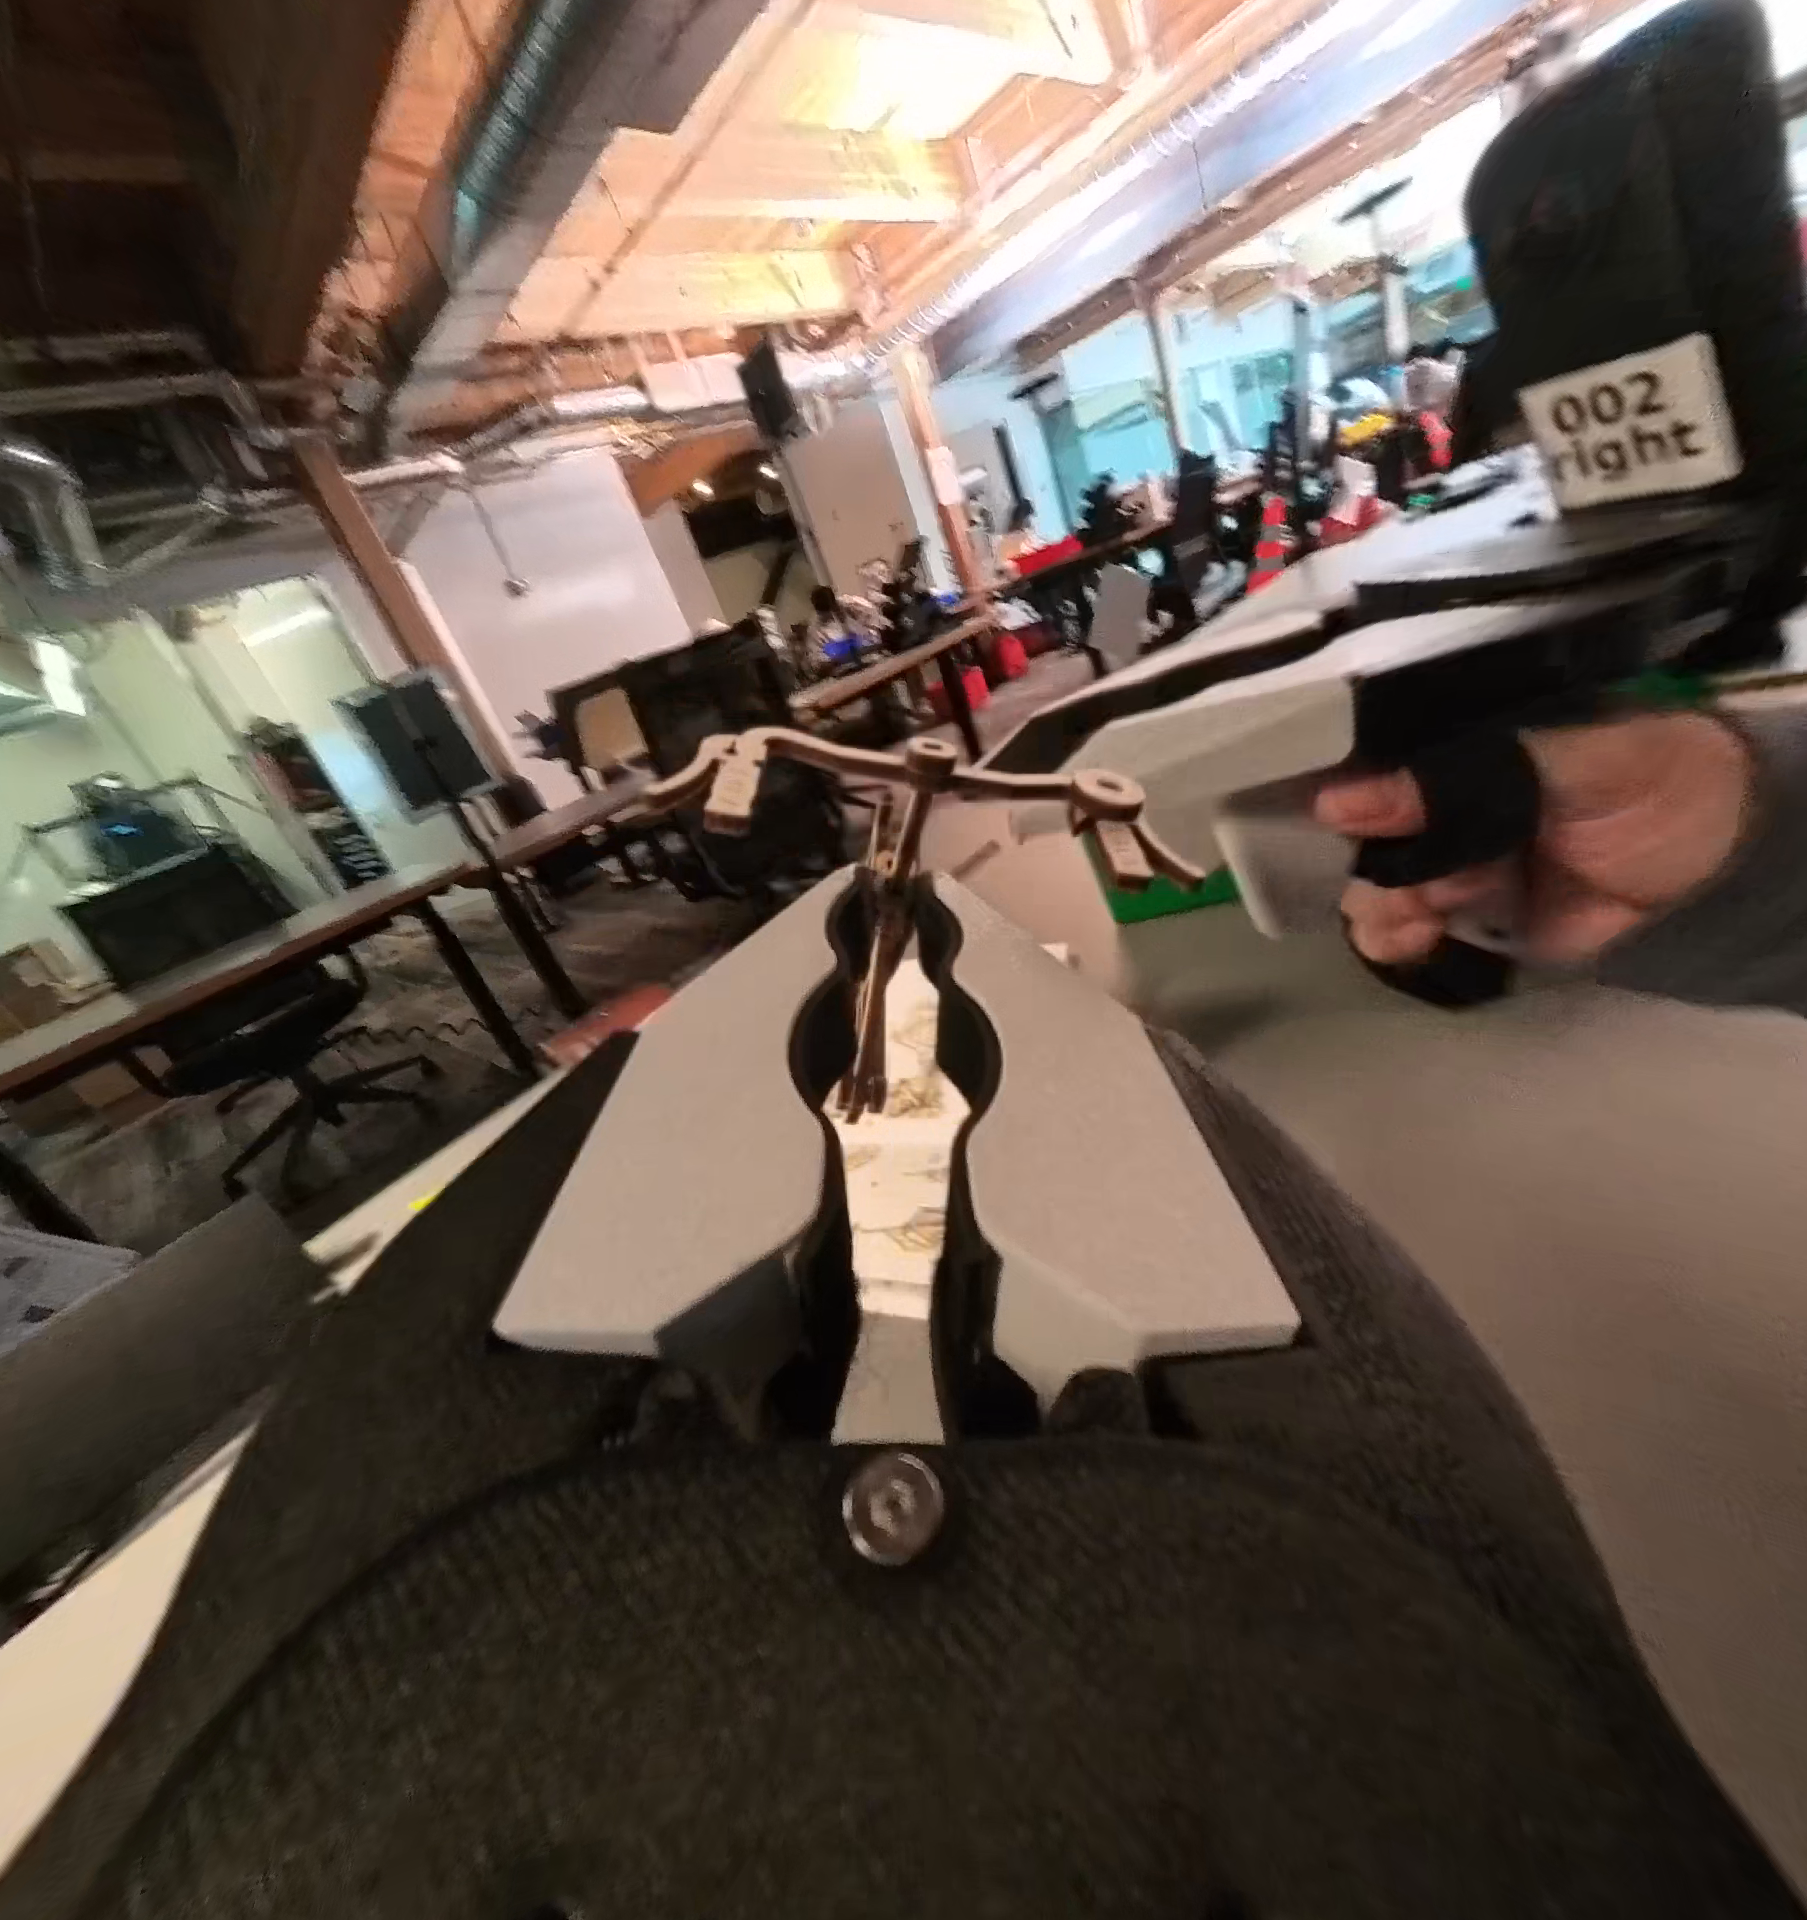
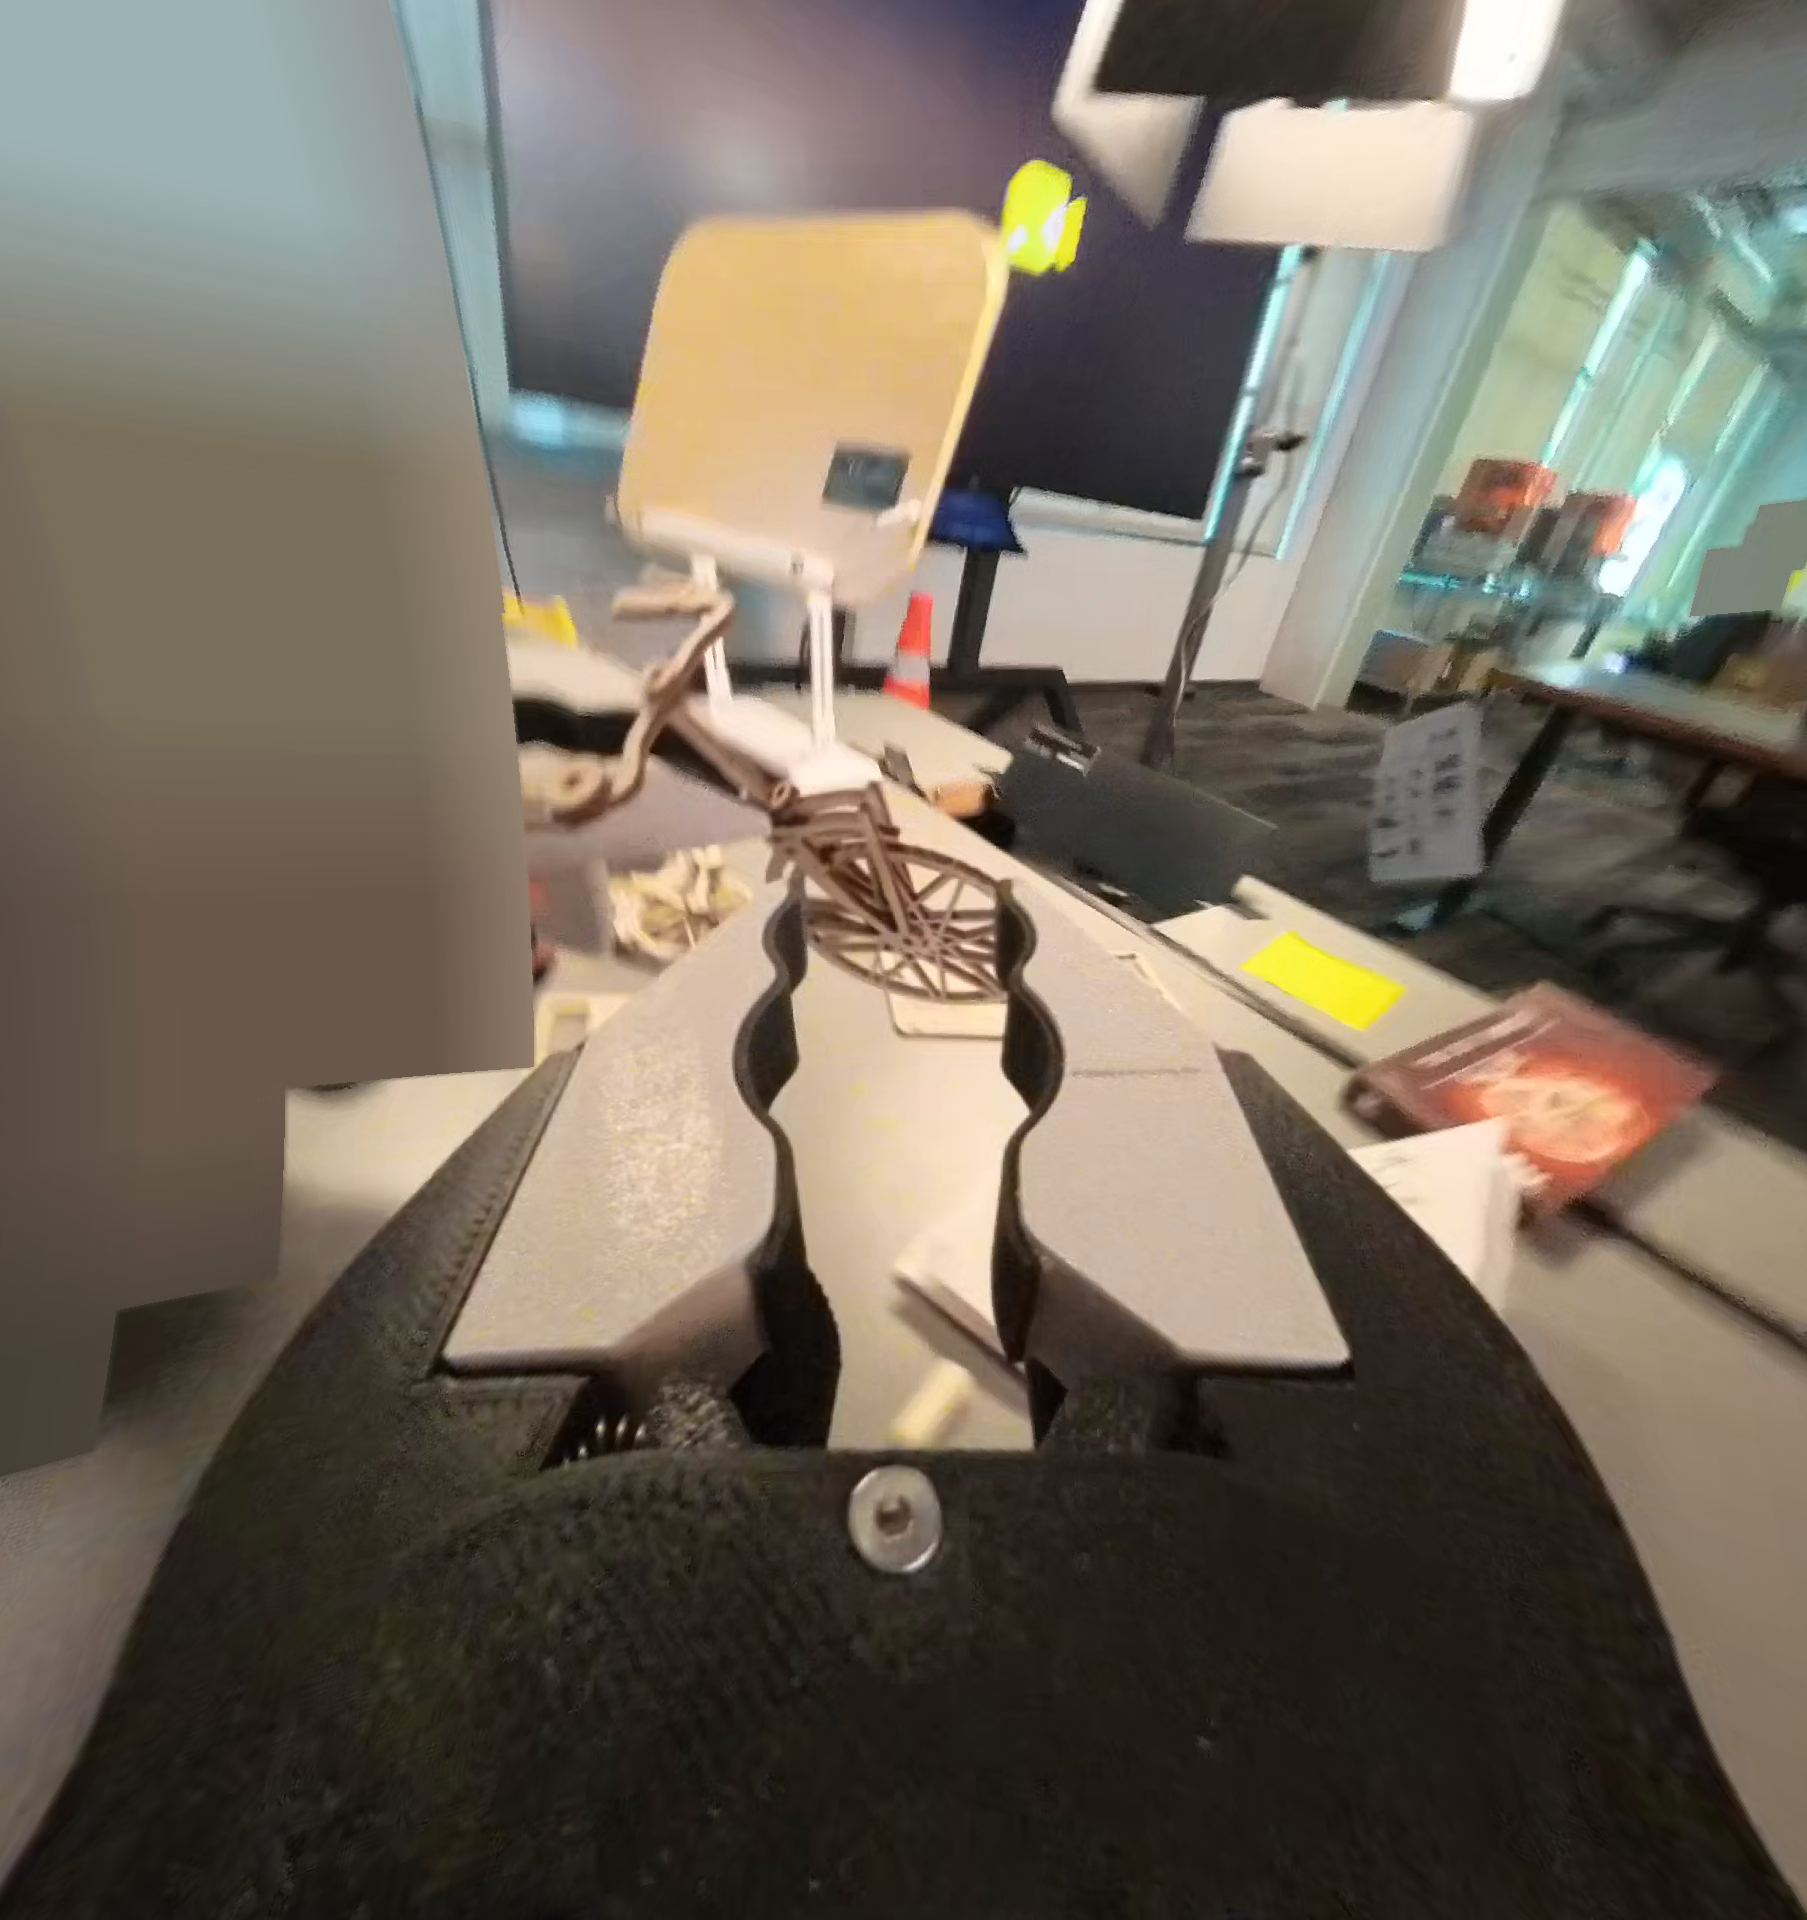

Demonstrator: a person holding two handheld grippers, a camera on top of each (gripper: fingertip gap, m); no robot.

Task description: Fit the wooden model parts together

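My left gripper [image 1: 883,883] is shut on a wooden fork-and-handlebar part [image 1: 871,997]. The fork runs back between the fingers, and the handlebars [image 1: 909,774] stick out past the tips. My right gripper [image 1: 1044,805] shows beyond the right handlebar end, held by a hand [image 1: 1605,831]. In the right wrist view my right gripper [image 2: 899,935] has its jaws wide apart and nothing lies between the pads. A spoked wooden wheel with frame pieces [image 2: 909,914] shows at its fingertips; I cannot tell if they touch. The handlebars [image 2: 629,727] are up to the left, blurred.
A grey table [image 2: 878,1143] lies below. On it are a yellowish board on a white stand [image 2: 805,395], a red-covered book [image 2: 1533,1101], a yellow note [image 2: 1314,977], white papers [image 2: 1450,1195] and a black box [image 2: 1127,821]. An instruction sheet [image 1: 899,1174] lies under my left gripper. My two grippers' fingertips are within a few centimetres of each other.
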